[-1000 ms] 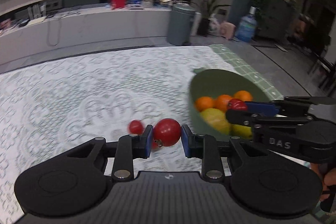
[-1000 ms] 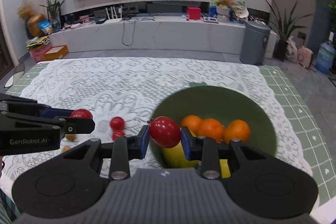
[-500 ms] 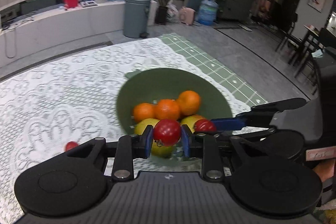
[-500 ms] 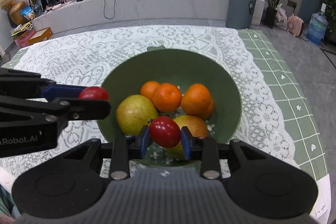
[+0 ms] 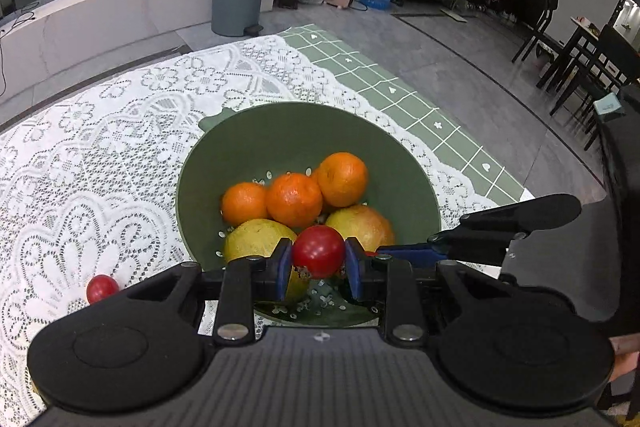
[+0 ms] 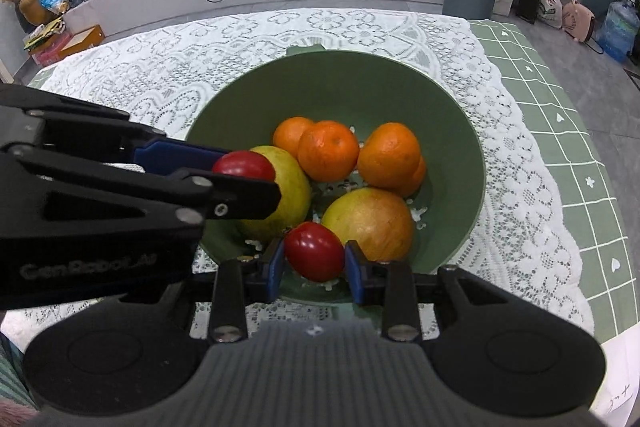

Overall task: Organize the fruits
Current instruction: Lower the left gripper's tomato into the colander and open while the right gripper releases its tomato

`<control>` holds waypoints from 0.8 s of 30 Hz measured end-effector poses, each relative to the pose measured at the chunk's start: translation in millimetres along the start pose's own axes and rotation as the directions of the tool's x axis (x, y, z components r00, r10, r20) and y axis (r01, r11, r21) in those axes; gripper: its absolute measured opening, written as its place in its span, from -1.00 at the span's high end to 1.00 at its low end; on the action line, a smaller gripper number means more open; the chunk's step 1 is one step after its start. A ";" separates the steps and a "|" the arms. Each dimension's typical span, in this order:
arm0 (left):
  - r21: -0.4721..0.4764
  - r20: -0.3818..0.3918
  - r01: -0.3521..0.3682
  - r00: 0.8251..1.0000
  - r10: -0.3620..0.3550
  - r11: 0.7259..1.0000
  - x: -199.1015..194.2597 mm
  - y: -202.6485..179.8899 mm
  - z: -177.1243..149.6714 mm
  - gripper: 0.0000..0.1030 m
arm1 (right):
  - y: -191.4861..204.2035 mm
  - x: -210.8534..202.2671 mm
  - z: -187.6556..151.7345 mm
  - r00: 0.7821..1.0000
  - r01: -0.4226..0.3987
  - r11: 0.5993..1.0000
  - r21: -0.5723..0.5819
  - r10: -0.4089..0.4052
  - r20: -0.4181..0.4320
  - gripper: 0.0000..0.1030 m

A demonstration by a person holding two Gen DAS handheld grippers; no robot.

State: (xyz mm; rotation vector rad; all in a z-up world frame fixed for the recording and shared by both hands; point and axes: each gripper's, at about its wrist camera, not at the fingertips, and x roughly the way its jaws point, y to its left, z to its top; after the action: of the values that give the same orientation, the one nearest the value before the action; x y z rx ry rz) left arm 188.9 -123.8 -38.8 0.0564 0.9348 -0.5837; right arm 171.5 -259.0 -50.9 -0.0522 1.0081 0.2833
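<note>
Red and glossy, the tomato in my left gripper (image 5: 319,258) sat clamped between the two blue pads, and it hung over the near part of the green bowl (image 5: 256,131), just above the two large yellow-green fruits. The second tomato (image 6: 315,250) was in the same condition — my right gripper (image 6: 315,261) was closed on it from both sides, above the near wall of the bowl and just beside one of the yellow-green fruits (image 6: 370,223). In the right wrist view I could see the left gripper reaching in from the left side with its own tomato close to the other yellow-green fruit (image 6: 286,187).

Inside the bowl lay already several oranges (image 5: 294,199), packed together toward the far side, and the two big yellow-green fruits in front of them. So most of the fruit seemed to be collected.

What was left, as I judged it: both held tomatoes were not yet released, and they needed only a short lowering and an opening of the pads. One small red tomato (image 5: 102,287) remained outside on the white lace tablecloth (image 5: 100,155), near the left side of the bowl — this one had to be fetched afterwards. Whether more fruit lay outside these two views, I could not tell.
</note>
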 end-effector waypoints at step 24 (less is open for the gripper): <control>-0.050 -0.036 0.008 0.999 -0.010 0.999 3.8 8.3 -3.5 0.39 | 6.3 -20.9 -0.2 0.985 0.162 0.983 -0.086 -0.156 0.076 -0.05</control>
State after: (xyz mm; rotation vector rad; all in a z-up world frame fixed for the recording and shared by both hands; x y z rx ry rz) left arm 192.0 -117.4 -45.6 0.0183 0.9849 -0.5686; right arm 159.2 -257.4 -32.9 -0.2046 0.9167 0.1839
